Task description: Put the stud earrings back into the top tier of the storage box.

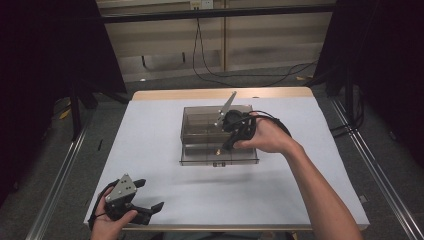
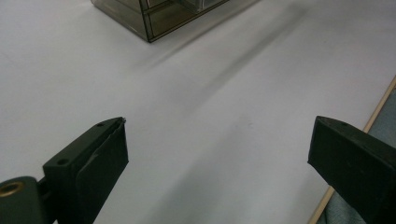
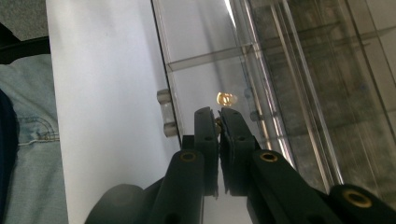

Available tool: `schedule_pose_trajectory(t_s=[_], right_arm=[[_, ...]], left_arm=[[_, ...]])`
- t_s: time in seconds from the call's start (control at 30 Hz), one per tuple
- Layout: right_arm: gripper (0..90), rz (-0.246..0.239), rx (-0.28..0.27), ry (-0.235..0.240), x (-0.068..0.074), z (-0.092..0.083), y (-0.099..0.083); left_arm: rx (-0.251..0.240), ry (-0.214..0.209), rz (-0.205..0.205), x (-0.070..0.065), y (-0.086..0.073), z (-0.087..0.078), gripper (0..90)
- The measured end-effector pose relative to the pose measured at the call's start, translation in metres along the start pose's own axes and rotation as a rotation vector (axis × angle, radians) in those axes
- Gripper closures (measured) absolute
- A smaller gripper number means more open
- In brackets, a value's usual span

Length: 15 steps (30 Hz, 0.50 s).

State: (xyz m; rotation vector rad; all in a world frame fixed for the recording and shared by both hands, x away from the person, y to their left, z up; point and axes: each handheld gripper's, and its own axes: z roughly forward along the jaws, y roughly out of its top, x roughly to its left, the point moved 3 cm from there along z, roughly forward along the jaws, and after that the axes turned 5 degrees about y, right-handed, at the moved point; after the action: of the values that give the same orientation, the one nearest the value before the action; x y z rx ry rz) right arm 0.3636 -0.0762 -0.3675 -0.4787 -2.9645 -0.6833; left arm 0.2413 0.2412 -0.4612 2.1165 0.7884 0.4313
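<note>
The right gripper [image 1: 220, 148] hangs over the front compartment of the clear box [image 1: 192, 161], its jaws pinched almost together on a small brass piece [image 3: 217, 123]; in the right gripper view only a sliver of brass shows between the tips, so the hold looks thin and near the very end of the pads. A second brass piece [image 3: 227, 98] lies on the box floor just ahead of the tips, inside the same front compartment, near the front wall with its two small knobs [image 3: 167, 113]. The step in hand seems to be setting the held piece down beside that one; to do it well, lower the tips straight down until the piece is near the floor, clear of the divider [image 3: 210, 58] and the front wall; part the jaws only a little, so the piece does not roll or bounce; lift straight up afterwards, so the pads do not drag it. The left gripper [image 1: 150, 195] rests at the near left of the white table [image 1: 150, 130], jaws spread wide and holding nothing, well apart from the box; it can stay there.
</note>
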Motion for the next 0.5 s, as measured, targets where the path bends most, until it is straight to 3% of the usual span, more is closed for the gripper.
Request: schedule_pose_trajectory(t_s=[0.5], right_arm=[[86.4,-0.032,0.03,0.017,0.003,0.017,0.018]], left_arm=[[-0.005,-0.003,0.001,0.0,0.0,0.0,4.8]])
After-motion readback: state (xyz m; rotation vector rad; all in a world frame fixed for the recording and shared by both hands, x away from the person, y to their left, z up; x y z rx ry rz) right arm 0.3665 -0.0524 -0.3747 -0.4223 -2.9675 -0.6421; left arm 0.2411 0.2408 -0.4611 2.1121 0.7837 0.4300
